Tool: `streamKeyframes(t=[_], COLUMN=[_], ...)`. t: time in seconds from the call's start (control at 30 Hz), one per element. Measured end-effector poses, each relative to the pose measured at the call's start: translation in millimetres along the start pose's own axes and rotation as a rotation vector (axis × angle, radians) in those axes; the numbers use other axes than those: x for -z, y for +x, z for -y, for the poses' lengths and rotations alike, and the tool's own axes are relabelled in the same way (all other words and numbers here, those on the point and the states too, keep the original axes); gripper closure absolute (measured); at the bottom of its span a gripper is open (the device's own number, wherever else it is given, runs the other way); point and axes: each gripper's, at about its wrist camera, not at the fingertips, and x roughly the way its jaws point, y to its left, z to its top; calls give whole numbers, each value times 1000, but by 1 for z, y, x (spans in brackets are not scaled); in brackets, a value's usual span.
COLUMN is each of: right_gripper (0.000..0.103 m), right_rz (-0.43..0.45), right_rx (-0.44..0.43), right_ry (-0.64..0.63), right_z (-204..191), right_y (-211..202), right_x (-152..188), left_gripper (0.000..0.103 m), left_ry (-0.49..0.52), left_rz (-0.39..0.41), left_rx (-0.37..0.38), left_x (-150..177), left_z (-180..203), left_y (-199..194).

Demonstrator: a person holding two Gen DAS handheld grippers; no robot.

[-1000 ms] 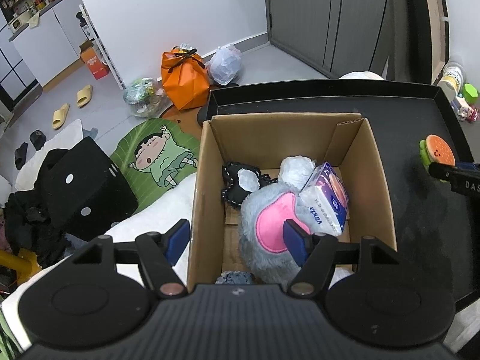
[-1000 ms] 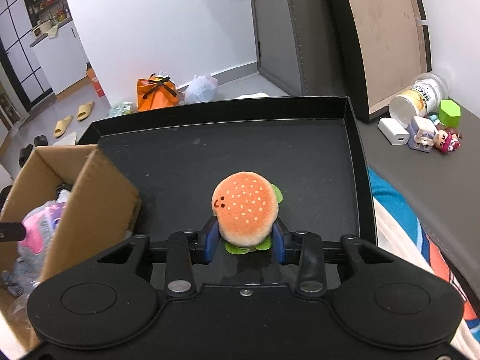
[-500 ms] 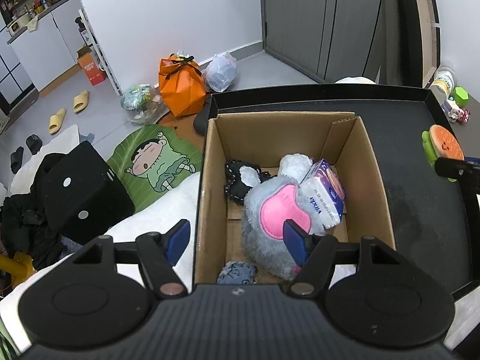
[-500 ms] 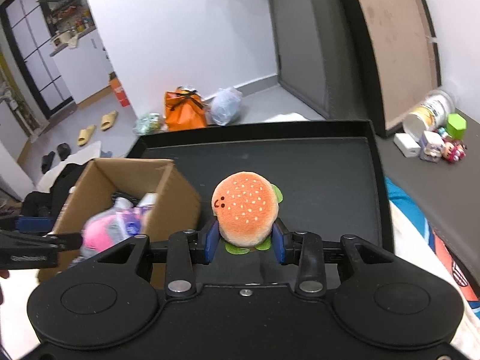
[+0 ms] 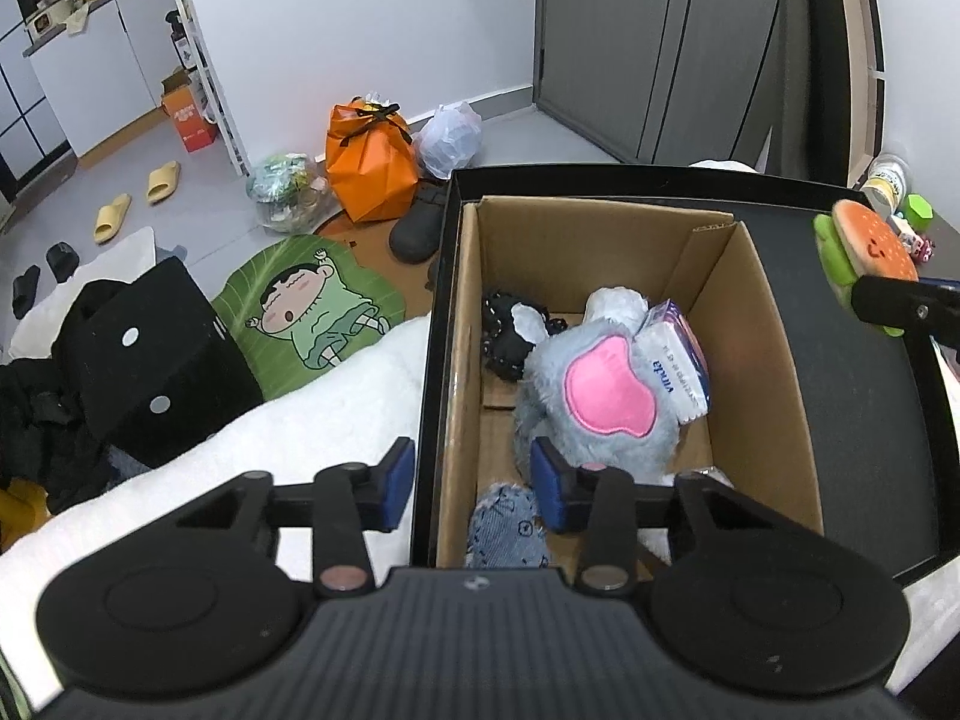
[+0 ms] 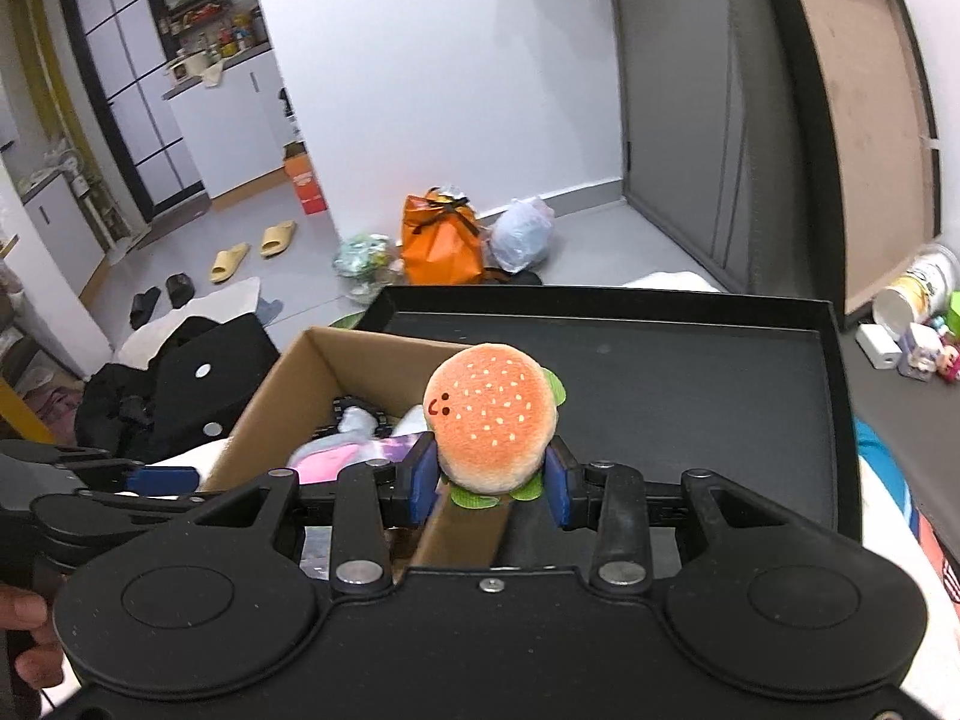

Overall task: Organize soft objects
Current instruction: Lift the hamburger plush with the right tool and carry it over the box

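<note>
My right gripper (image 6: 489,483) is shut on an orange burger plush (image 6: 489,420) and holds it above the right wall of a cardboard box (image 6: 312,354). In the left wrist view the burger plush (image 5: 867,246) hangs at the far right, beside the box (image 5: 774,324). The box holds a grey plush with a pink ear (image 5: 606,396), a tissue pack (image 5: 675,360), a black item (image 5: 510,336) and a denim piece (image 5: 507,525). My left gripper (image 5: 474,483) is open and straddles the box's left wall at its near corner.
The box stands in a black tray (image 6: 690,384) on a white cover (image 5: 336,408). Small toys, a charger and a can (image 6: 912,324) lie to the right of the tray. On the floor are an orange bag (image 5: 369,162), plastic bags, a cartoon mat (image 5: 300,306), slippers and black clothes.
My right gripper has carried the burger plush up and left from the tray floor to above the box's right wall. My left gripper has closed in somewhat on the box's left wall.
</note>
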Motion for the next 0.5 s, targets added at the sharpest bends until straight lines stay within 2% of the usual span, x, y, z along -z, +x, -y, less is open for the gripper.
streamKeyframes(t=[0.5], right_gripper=[66], right_rz=[-40], right_rx=[-84], right_ry=[-60], right_z=[-51], right_y=[4], right_x=[5], left_gripper=[91], left_ry=[-52], left_rz=[-5], left_rx=[73], left_x=[18], left_z=[-19], left_y=[3])
